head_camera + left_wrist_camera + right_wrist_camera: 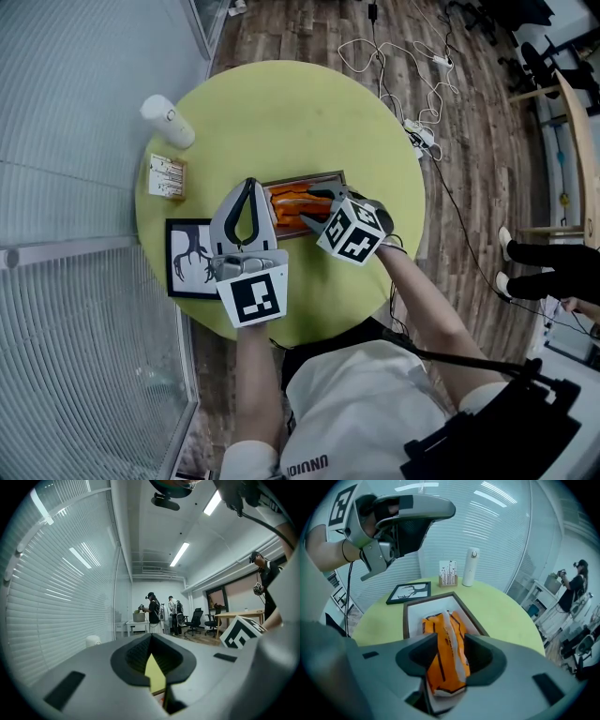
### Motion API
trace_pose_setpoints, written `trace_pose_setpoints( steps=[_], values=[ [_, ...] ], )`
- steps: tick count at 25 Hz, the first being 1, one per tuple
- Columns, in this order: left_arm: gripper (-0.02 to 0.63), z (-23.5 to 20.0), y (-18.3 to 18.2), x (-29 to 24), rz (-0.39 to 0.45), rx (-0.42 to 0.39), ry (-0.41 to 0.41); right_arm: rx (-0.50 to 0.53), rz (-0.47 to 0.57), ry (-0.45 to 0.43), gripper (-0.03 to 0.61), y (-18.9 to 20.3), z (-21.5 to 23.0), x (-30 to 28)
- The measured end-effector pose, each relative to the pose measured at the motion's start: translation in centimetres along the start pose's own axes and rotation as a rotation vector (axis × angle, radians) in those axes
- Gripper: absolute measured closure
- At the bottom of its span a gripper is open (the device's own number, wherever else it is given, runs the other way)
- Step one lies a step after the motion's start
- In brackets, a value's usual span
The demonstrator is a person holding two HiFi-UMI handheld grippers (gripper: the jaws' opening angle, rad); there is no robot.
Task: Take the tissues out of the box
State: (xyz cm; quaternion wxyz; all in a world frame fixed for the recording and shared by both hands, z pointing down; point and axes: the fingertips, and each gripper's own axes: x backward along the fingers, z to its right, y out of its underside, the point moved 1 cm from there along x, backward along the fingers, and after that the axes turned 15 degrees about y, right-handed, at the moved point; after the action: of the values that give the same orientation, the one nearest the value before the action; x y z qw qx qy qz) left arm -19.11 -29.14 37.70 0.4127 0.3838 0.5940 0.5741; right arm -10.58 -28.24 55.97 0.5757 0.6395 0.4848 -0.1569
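A round yellow-green table (281, 103) carried a shallow wooden-framed box with a white lining (305, 177) near its middle. An orange plastic tissue pack (291, 199) lay inside the box, on its floor.

The right gripper (315, 208) came in over the box from its 3 o'clock end in the head view. Its jaws stood wide apart, one on each side of the pack. In the right gripper view the pack filled the gap between them and ran from 6 o'clock up towards 12. Its long axis therefore lay along the jaws' own line, and the jaws bracketed its narrow width. Whether the pads were already brushing the wrapper could not be told, but nothing looked squeezed and the pack was not lifted.

The left gripper (249, 187) was at the box's 9 o'clock end, jaws together and empty. It was held up off the table and aimed across the room rather than down at the box. The right gripper was therefore the nearer one and the only one lined up on the pack.

The coming move looked to be a closing of the right jaws across the pack's short side, then a lift clear of the frame. The slack wrapper would probably crumple before it gave a firm hold.

A black-framed picture (187, 255) lay at the table's 8 o'clock, and a white bottle (167, 120) stood at 10.
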Motion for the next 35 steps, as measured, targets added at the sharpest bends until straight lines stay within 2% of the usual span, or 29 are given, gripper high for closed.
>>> trace_pose_setpoints(
  steps=[12,18,25,35],
  values=[
    [0.600,-0.5,0.1,0.1,0.003,0.007,-0.001,0.069,-0.095,-0.009,0.391,0.9,-0.5,-1.0],
    [0.600,-0.5,0.4,0.3,0.004,0.012,-0.004,0.133,-0.133,0.021,0.456,1.6,-0.6,-1.5],
    [0.600,-0.9,0.4,0.6,-0.002,0.011,-0.013,0.135,-0.122,0.018,0.534,1.5,-0.6,-1.2],
    [0.600,-1.0,-0.1,0.9,-0.008,0.006,-0.029,0.110,-0.068,0.046,0.557,1.1,-0.2,0.2]
  ],
)
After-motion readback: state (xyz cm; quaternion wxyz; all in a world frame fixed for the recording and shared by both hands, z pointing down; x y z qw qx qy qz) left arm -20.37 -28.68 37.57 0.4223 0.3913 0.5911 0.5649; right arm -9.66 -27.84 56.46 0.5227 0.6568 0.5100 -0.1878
